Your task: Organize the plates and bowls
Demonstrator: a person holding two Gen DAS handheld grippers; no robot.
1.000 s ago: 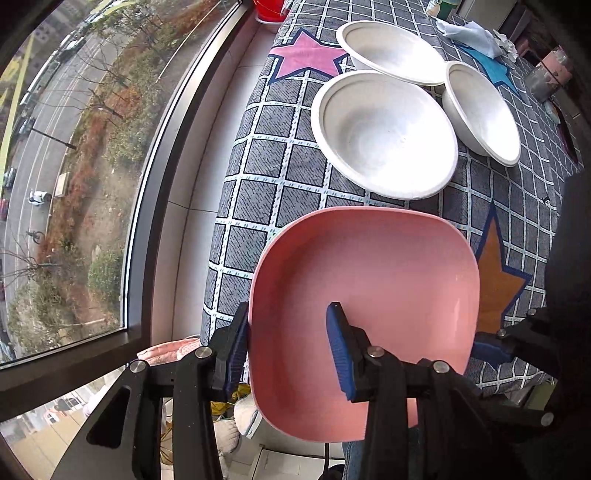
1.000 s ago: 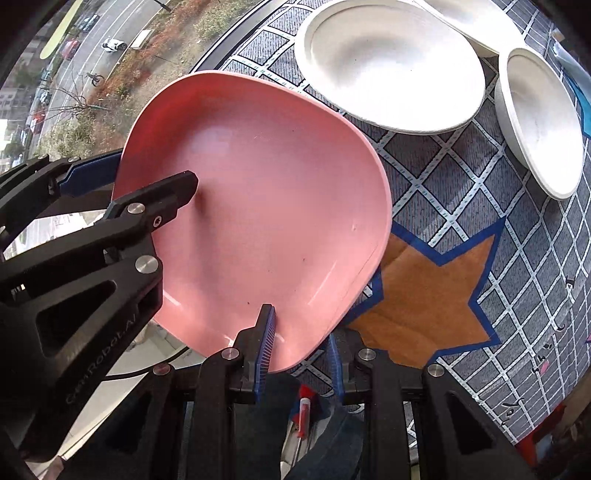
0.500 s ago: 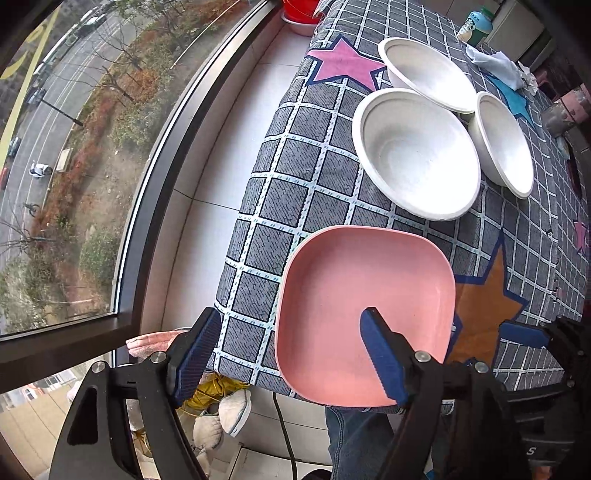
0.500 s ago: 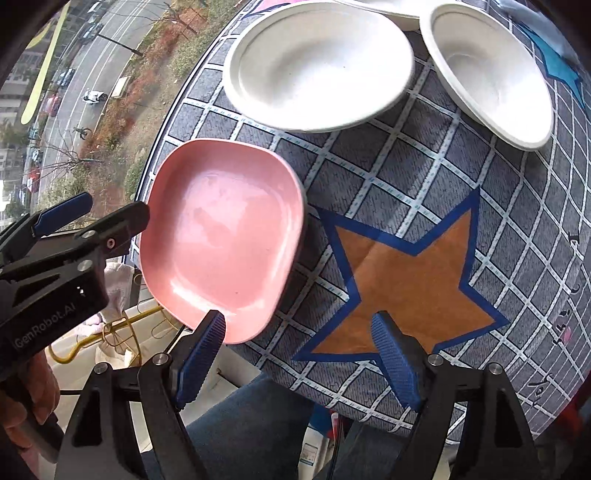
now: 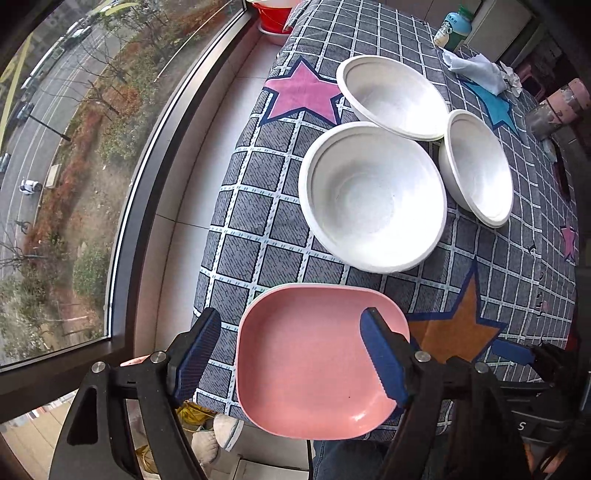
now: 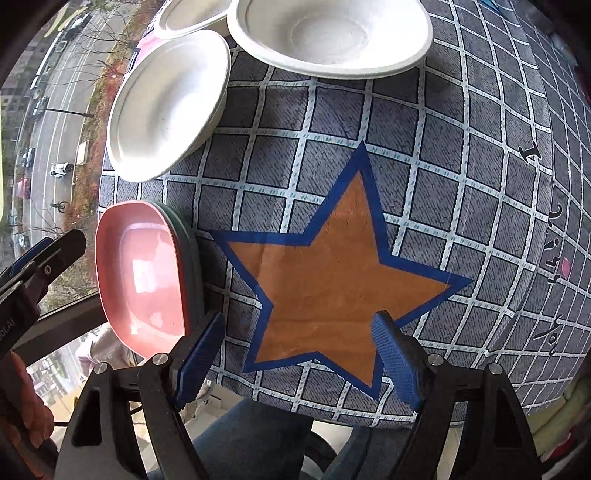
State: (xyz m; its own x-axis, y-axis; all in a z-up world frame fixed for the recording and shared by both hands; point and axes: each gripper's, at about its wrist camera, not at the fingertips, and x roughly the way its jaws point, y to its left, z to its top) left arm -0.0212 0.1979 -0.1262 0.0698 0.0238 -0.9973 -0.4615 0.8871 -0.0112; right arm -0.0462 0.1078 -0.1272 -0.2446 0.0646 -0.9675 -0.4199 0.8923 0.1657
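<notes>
A pink square plate (image 5: 314, 362) lies at the near left corner of the checked tablecloth, overhanging the table edge; in the right wrist view (image 6: 142, 273) it sits on a darker plate underneath. My left gripper (image 5: 291, 358) is open, raised above the pink plate and holding nothing. My right gripper (image 6: 295, 358) is open and empty above the orange star (image 6: 332, 284), to the right of the plate. Three white bowls stand further back: a large one (image 5: 373, 195), one behind it (image 5: 391, 96) and one to its right (image 5: 480, 166).
The table's left edge (image 5: 221, 206) runs along a tiled sill and a window. A red basin (image 5: 273, 14), a green bottle (image 5: 452, 31), a crumpled cloth (image 5: 476, 70) and a pink cup (image 5: 557, 107) stand at the far end.
Both grippers let go of the pink plate, opened wide and drew back. The plate now lies on the table corner. The right gripper swung right over the orange star.
</notes>
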